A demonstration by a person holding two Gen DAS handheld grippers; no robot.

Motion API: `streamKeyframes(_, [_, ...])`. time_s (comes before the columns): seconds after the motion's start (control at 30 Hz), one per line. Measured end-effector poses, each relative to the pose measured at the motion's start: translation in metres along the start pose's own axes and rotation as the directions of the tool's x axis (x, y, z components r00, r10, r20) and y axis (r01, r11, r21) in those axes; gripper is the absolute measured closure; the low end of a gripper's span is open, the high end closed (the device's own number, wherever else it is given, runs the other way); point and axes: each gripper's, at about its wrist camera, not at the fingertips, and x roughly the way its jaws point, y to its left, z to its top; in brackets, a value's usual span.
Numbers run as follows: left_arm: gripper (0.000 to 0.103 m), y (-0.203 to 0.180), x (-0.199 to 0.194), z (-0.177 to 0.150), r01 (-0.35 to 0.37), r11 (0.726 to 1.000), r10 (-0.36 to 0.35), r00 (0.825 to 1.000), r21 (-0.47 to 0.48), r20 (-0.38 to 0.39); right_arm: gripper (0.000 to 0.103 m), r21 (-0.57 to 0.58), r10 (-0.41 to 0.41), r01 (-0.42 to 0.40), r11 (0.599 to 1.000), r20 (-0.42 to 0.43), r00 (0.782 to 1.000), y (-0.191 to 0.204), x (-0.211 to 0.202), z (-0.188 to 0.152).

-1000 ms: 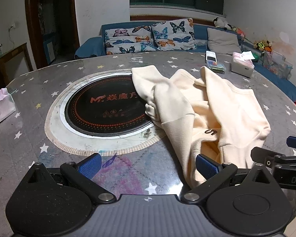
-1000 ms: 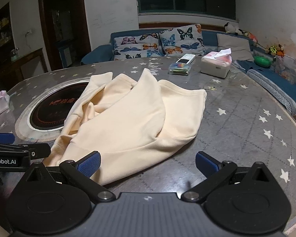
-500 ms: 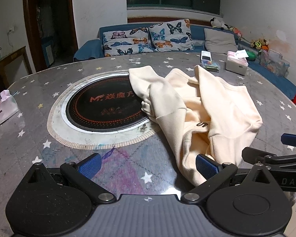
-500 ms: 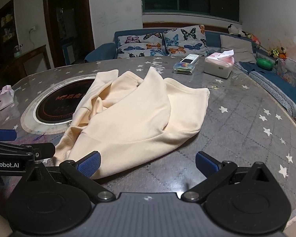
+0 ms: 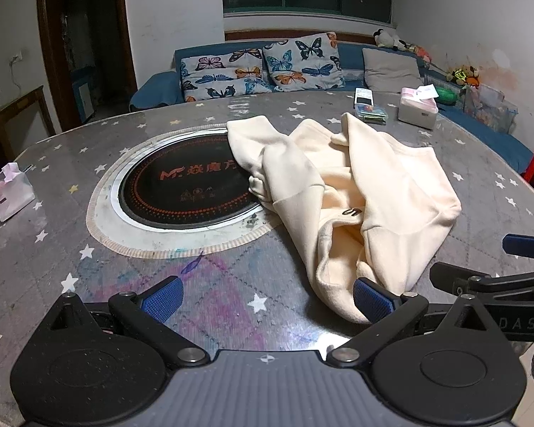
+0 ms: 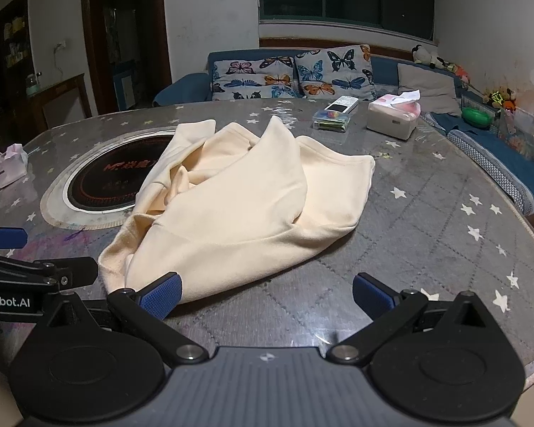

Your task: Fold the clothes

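A cream sweatshirt (image 5: pixel 356 192) lies crumpled on the round grey star-patterned table (image 5: pixel 53 249), partly over the black hotplate (image 5: pixel 185 185). It also shows in the right wrist view (image 6: pixel 238 206). My left gripper (image 5: pixel 267 299) is open and empty near the table's front edge; its right finger sits by the garment's near hem. My right gripper (image 6: pixel 265 295) is open and empty; its left finger sits at the garment's near corner. Each gripper shows at the edge of the other's view.
A tissue box (image 6: pixel 393 119), a small clear box (image 6: pixel 333 119) and a remote (image 6: pixel 341 103) stand at the table's far right. A pink tissue pack (image 5: pixel 10 192) lies at the left. A sofa with butterfly cushions (image 5: pixel 260 67) stands behind.
Both grippers have drawn back toward the table's near edge and risen a little. The sweatshirt has not moved. Both stay open.
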Motion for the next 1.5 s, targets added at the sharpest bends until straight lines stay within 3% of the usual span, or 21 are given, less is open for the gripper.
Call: streamKeyframes(1.5, [0.000, -0.0014, 0.0010, -0.0068, -0.029, 0.999, 0.030, 0.999, 0.032, -0.044, 0.000, 0.001, -0.009, 0.009, 1.000, -0.020, 1.000, -0.0003, -0.0045, -0.0055])
